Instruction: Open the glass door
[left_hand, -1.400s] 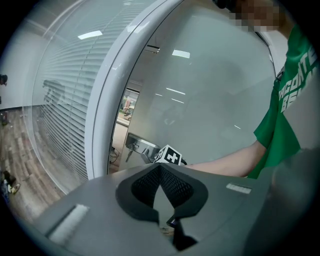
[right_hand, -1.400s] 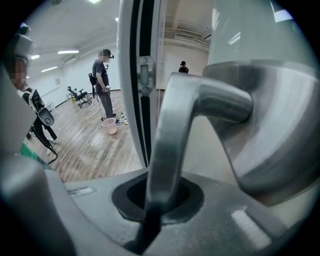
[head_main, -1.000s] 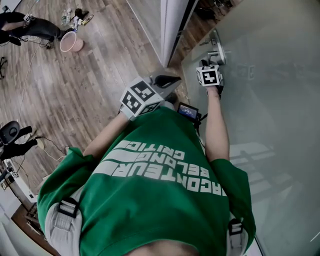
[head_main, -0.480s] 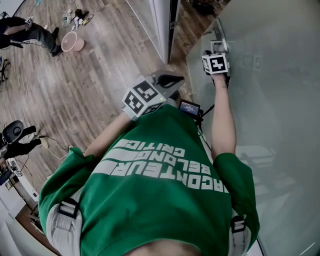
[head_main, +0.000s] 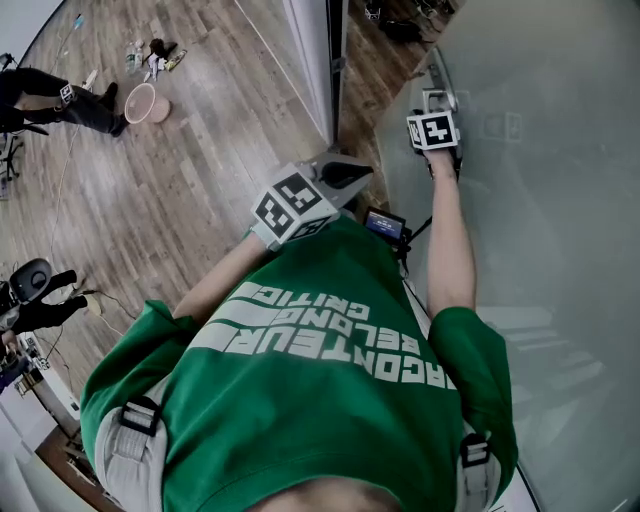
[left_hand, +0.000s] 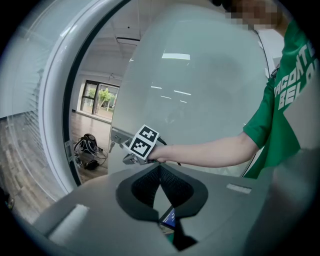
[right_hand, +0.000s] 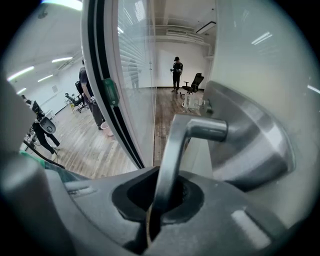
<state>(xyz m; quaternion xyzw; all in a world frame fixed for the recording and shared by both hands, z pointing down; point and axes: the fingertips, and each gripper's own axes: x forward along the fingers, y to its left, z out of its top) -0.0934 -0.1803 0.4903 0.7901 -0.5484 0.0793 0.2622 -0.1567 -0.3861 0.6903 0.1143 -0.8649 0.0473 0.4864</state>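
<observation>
The frosted glass door (head_main: 530, 200) stands at the right, swung away from the white door frame (head_main: 318, 60). My right gripper (head_main: 438, 104) is shut on the door's metal lever handle (right_hand: 175, 145), which runs down between the jaws; its round mounting plate (right_hand: 255, 145) sits on the glass. My left gripper (head_main: 350, 172) hovers in front of the person's green shirt, apart from the door, jaws shut with nothing in them. In the left gripper view the pads (left_hand: 152, 182) meet, and beyond them are the right gripper (left_hand: 131, 159) and the handle (left_hand: 118, 136).
Wooden floor spreads to the left with a pink bucket (head_main: 145, 103), a person's legs (head_main: 60, 95) and black equipment with cables (head_main: 30, 285). Bags (left_hand: 87, 150) lie past the doorway. A standing person (right_hand: 176, 72) and an office chair (right_hand: 194, 82) are far inside.
The door has swung further from the frame and the gap has widened. My right gripper went up and right with the handle; the left gripper drifted right.
</observation>
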